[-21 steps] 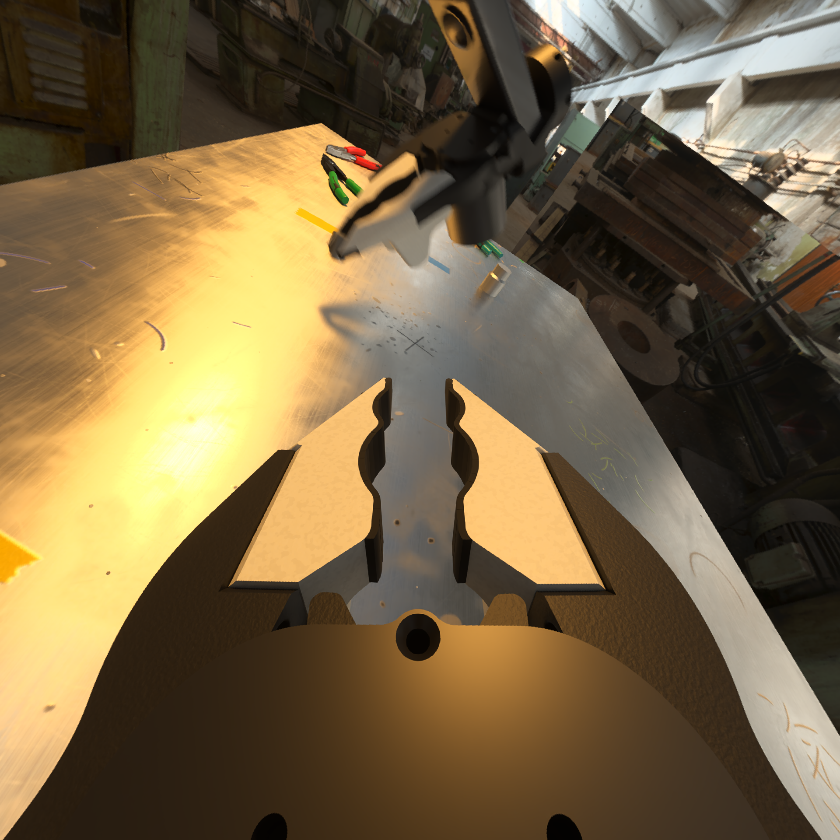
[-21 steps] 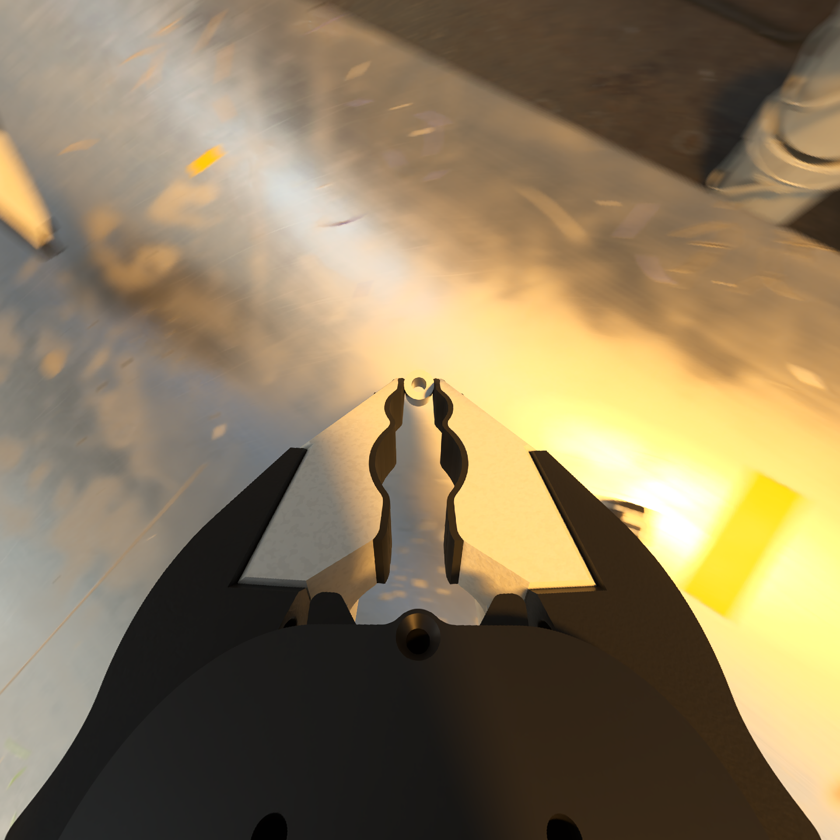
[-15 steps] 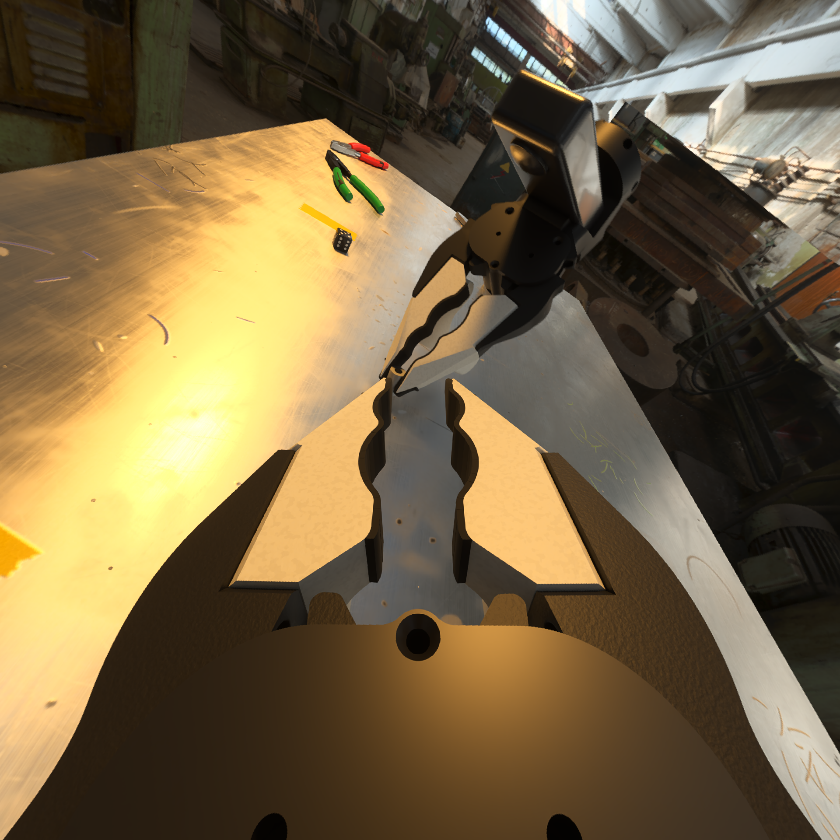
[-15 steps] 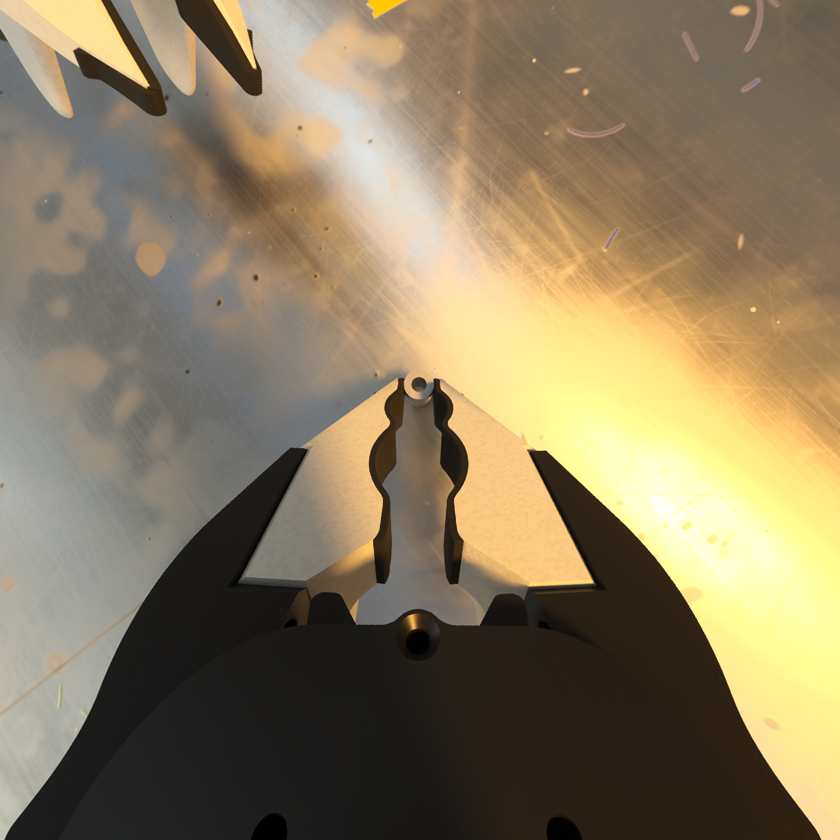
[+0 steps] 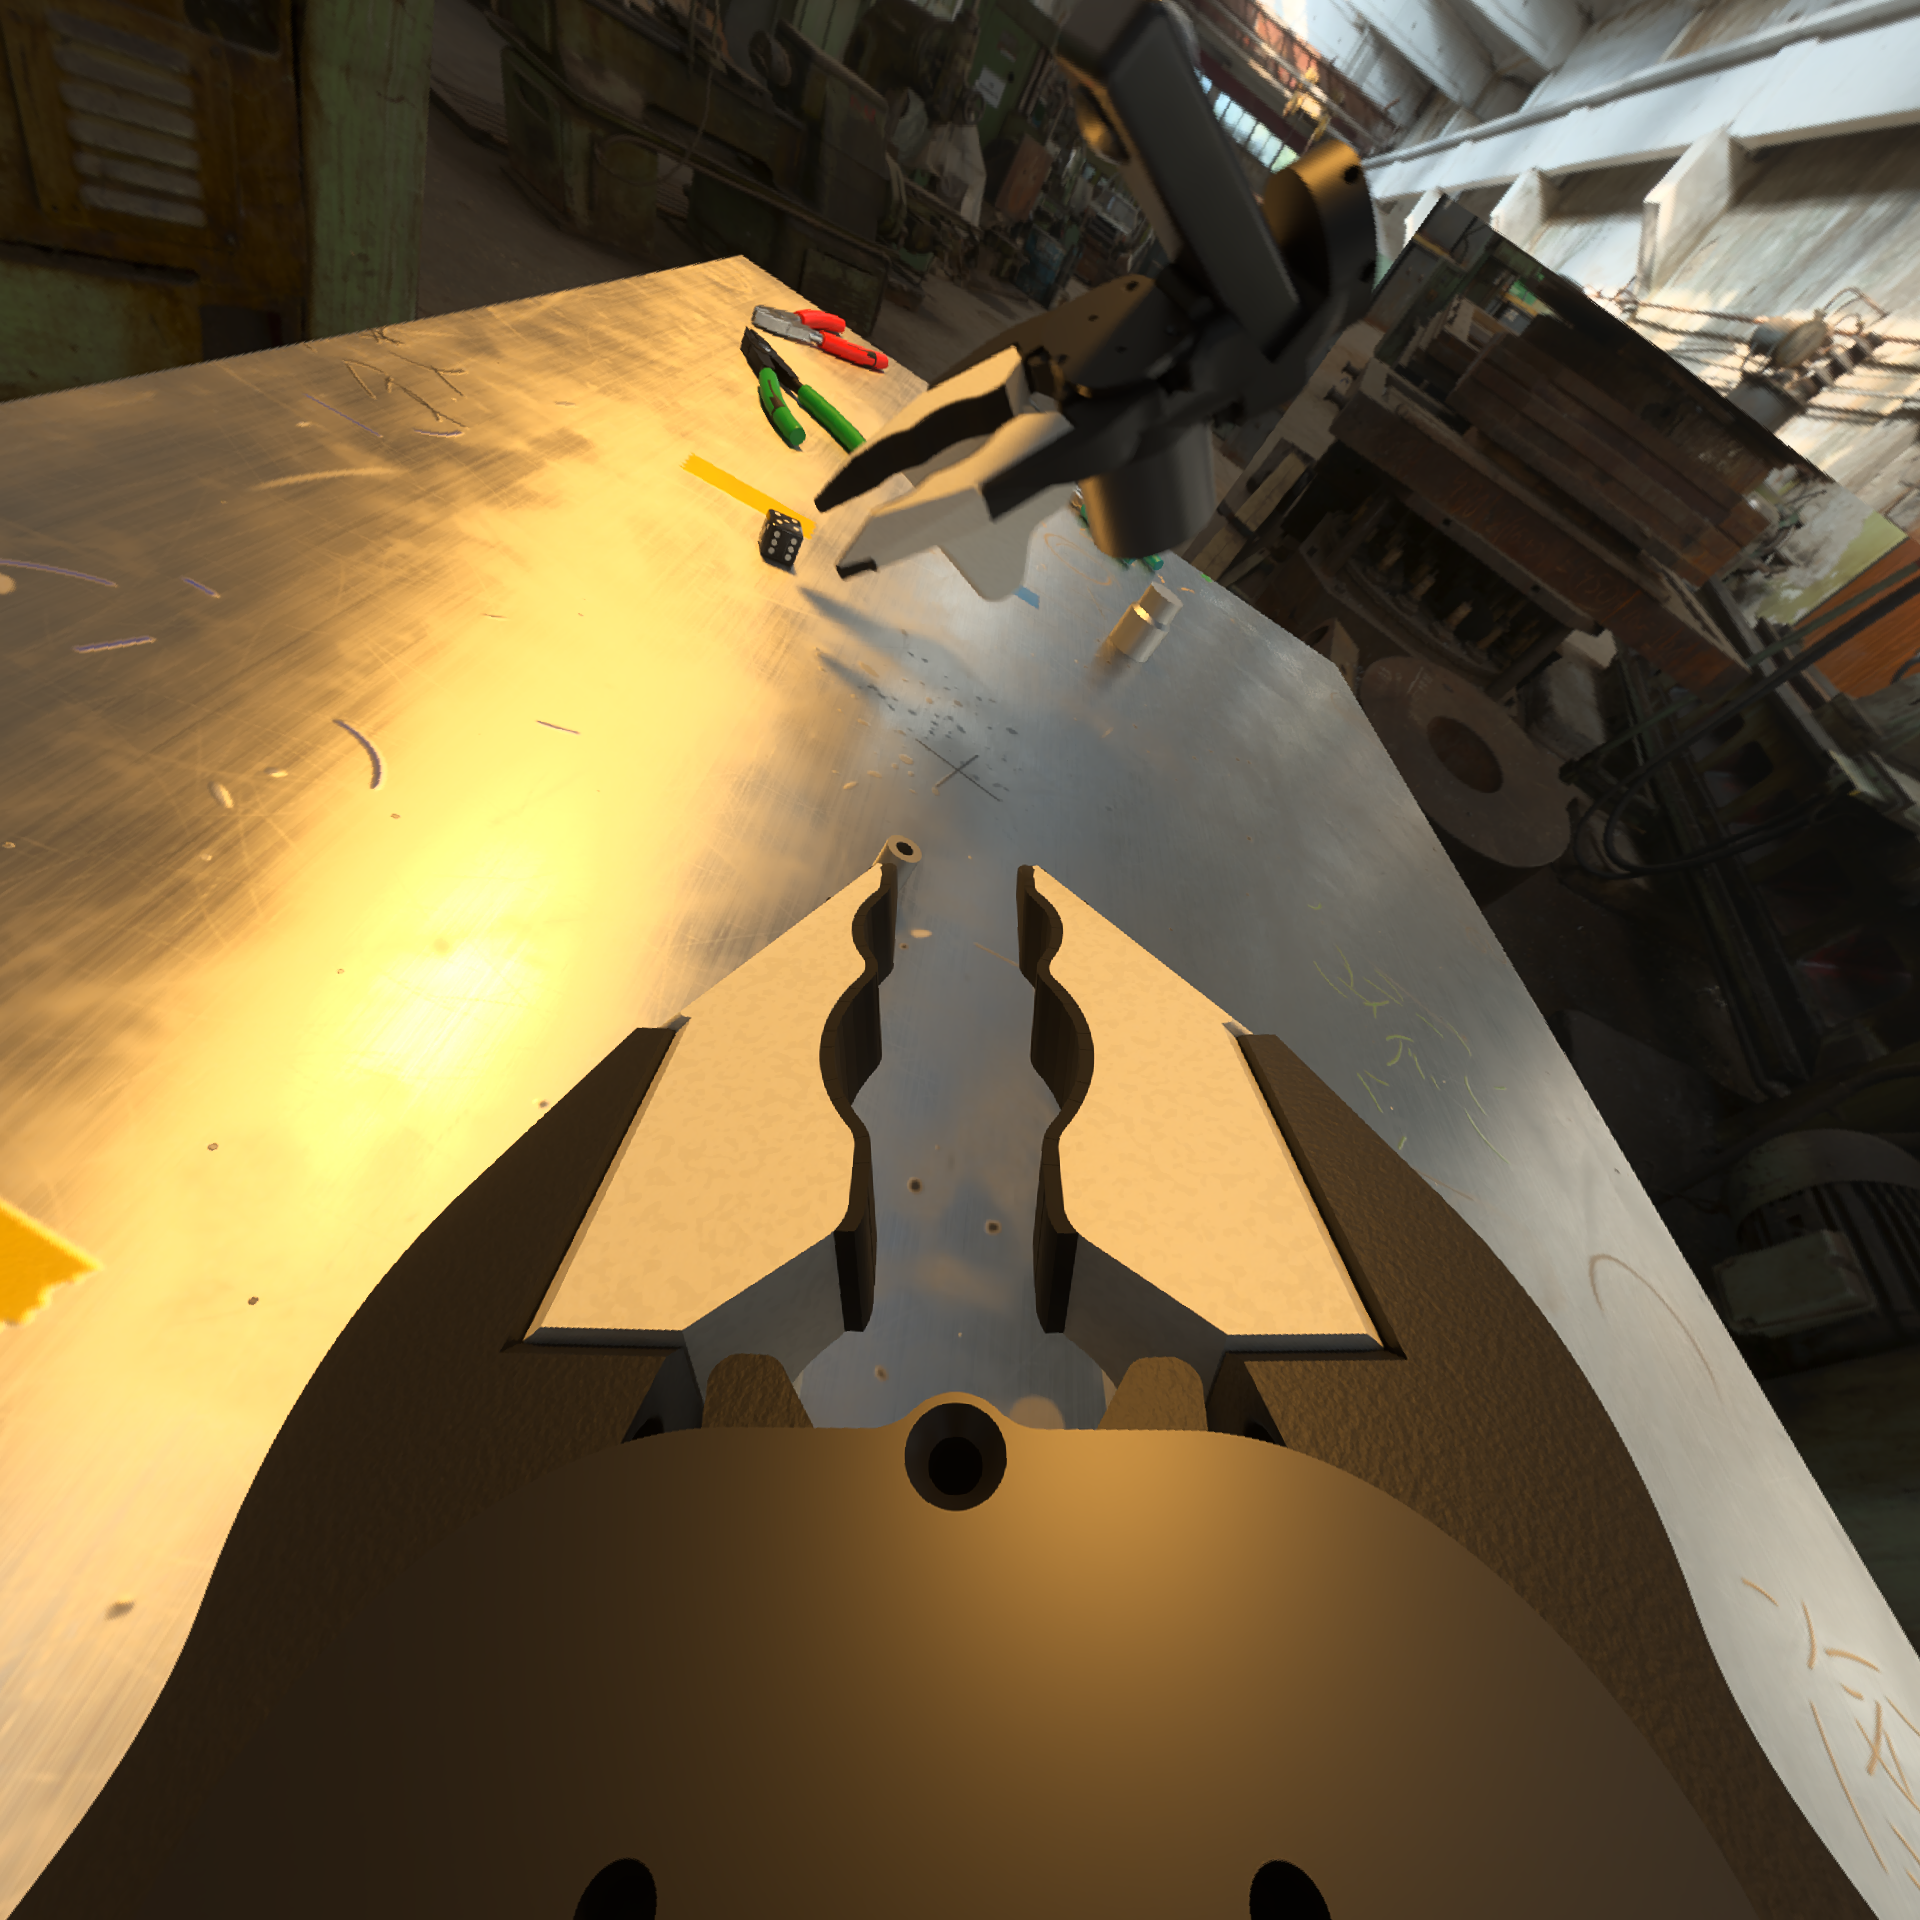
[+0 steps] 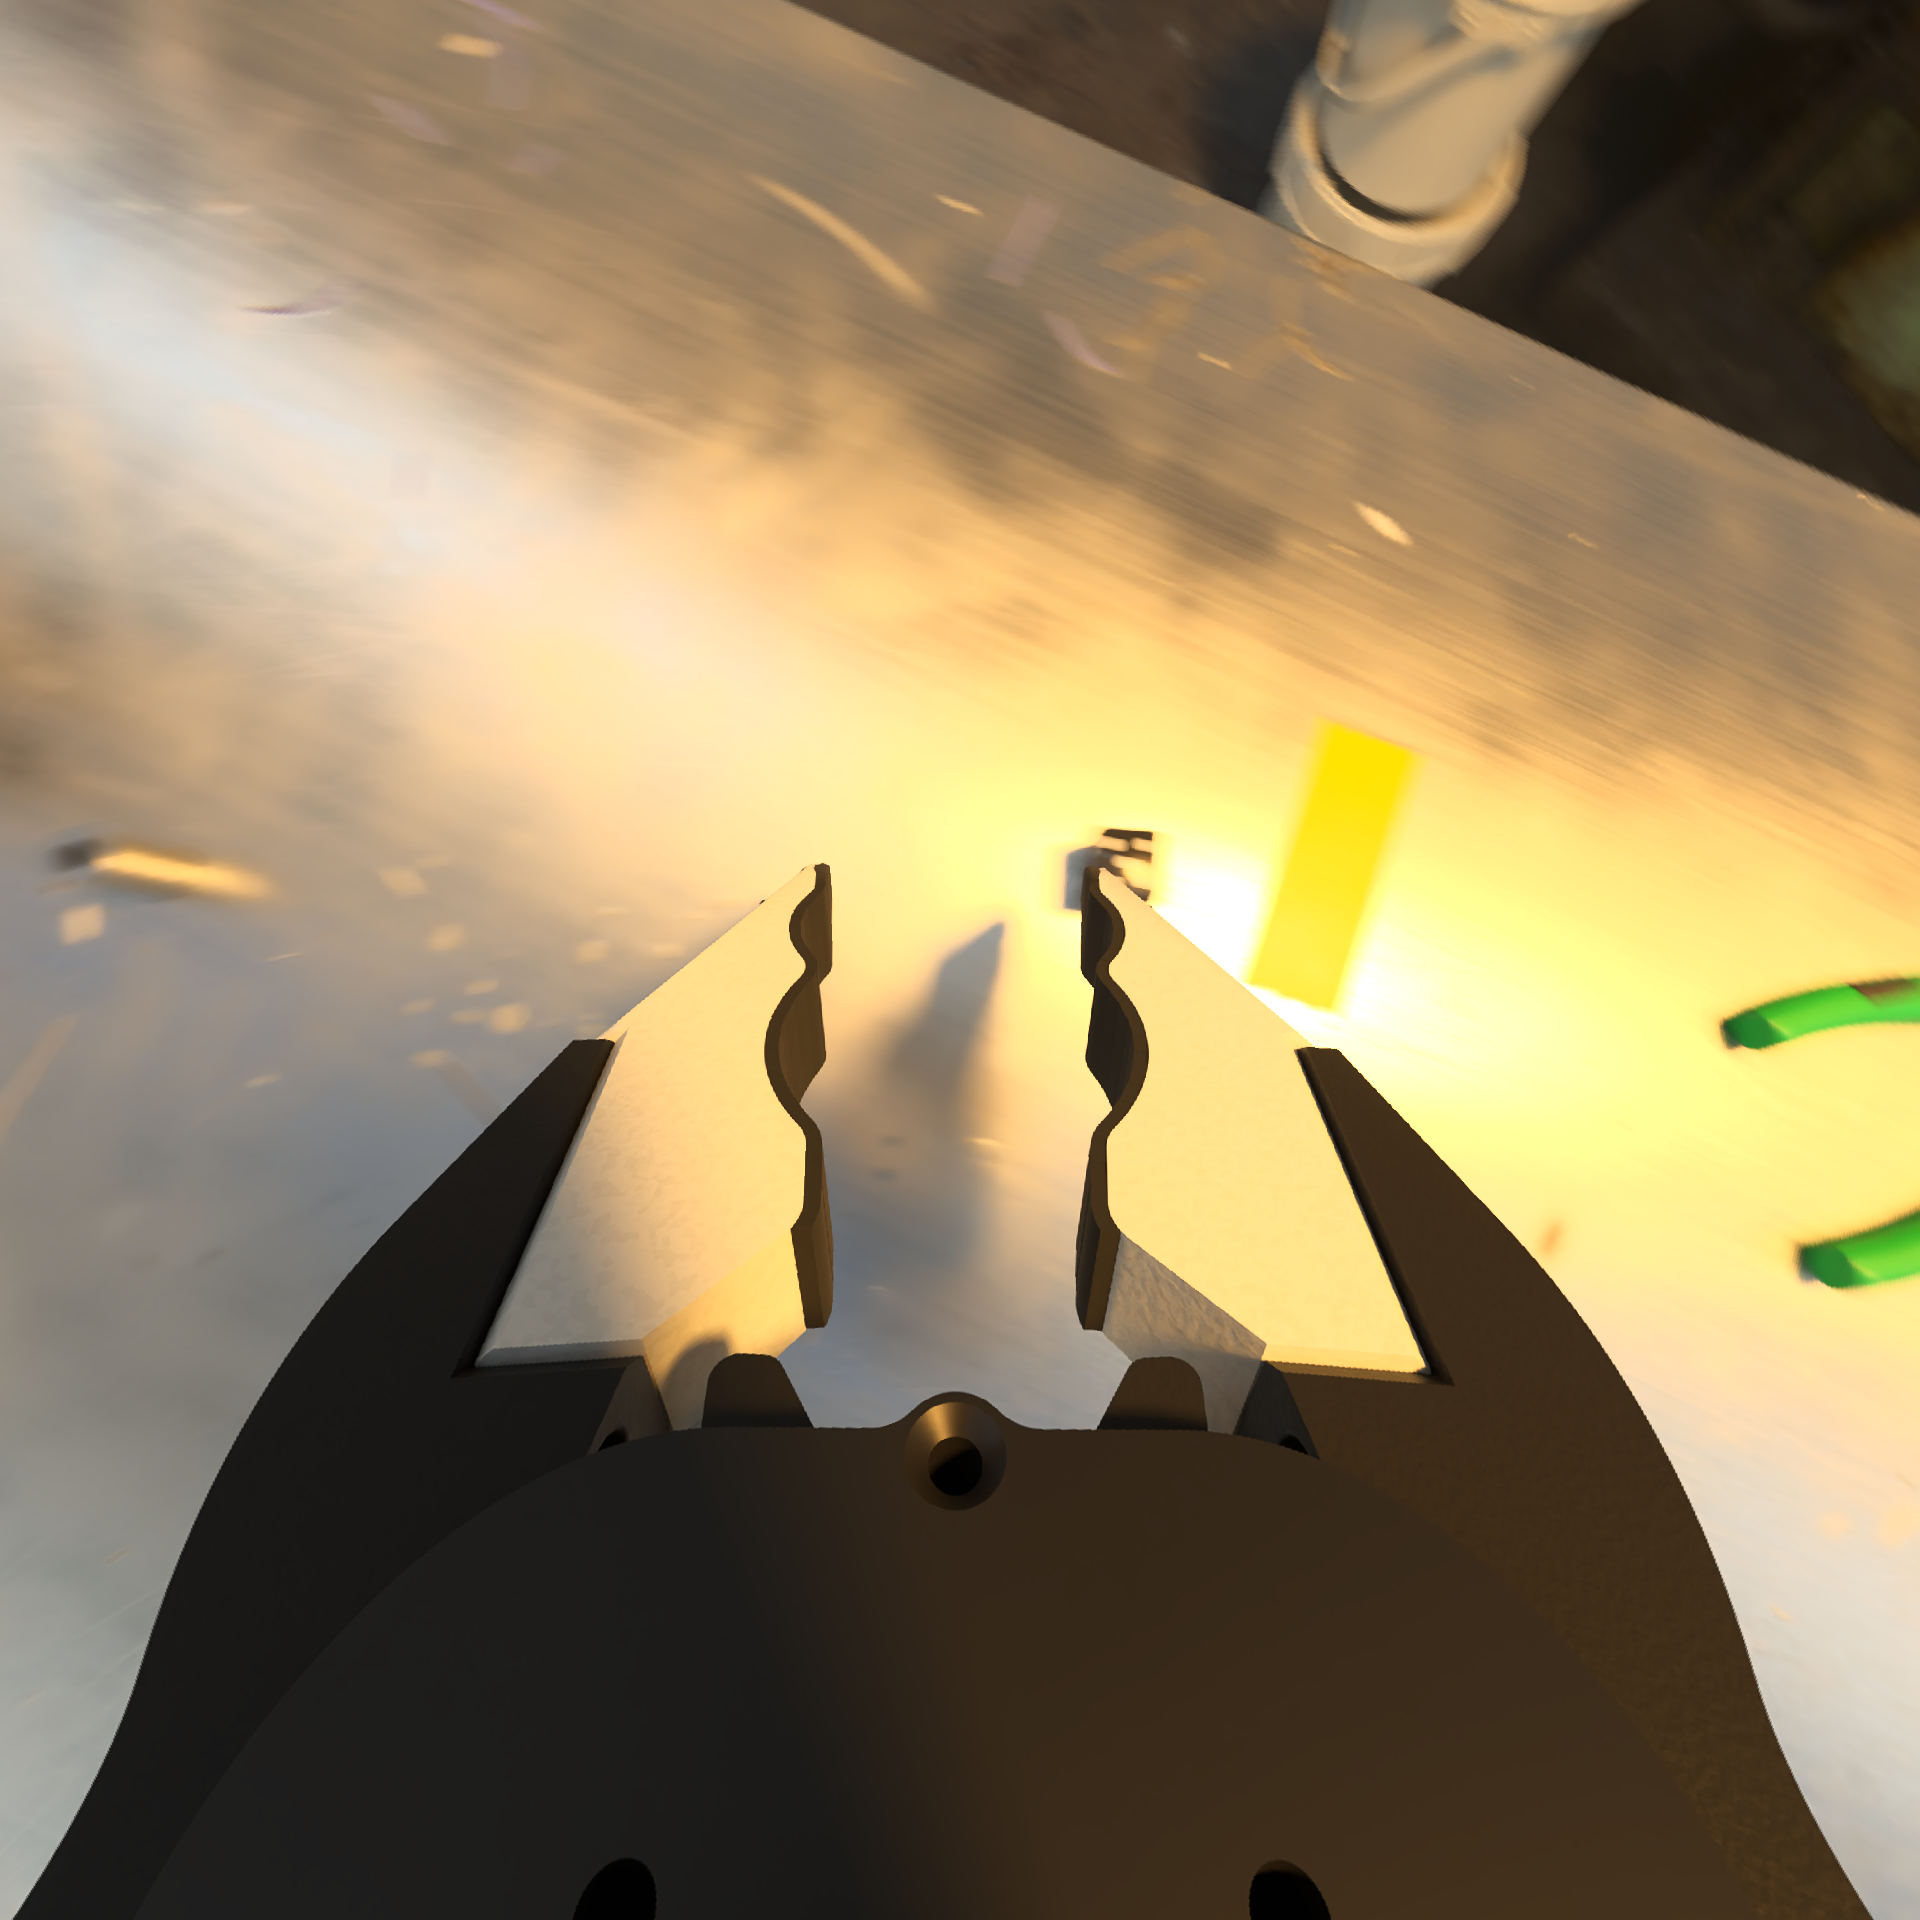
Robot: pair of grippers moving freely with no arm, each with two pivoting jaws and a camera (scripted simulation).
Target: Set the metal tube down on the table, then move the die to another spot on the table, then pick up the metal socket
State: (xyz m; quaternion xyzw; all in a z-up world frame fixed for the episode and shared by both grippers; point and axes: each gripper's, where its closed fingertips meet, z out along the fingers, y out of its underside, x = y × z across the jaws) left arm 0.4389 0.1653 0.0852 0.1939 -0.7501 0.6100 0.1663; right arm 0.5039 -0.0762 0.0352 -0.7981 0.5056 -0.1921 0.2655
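The small metal tube [image 5: 900,852] lies on the metal table [image 5: 416,727], just beyond the left fingertip of my left gripper [image 5: 956,873]. That gripper is open and empty, low over the table. The black die [image 5: 779,538] sits farther off by a yellow tape strip [image 5: 732,480]. My right gripper [image 5: 831,535] hangs open above the table, its tips just right of the die. In the right wrist view the right gripper [image 6: 956,878] is open and empty, and the blurred die [image 6: 1120,854] shows just past its right fingertip. The pale metal socket [image 5: 1138,623] lies at the far right of the table.
Green-handled pliers [image 5: 805,405] and a red-handled tool [image 5: 831,335] lie at the table's far end; the green handles [image 6: 1829,1023] show at right in the right wrist view, by the yellow tape [image 6: 1335,852]. The table's right edge [image 5: 1455,883] drops to workshop clutter.
The right gripper, shut on the tube, came down by my left fingertips, let it go, opened and swung away to the die. The left gripper stayed put.
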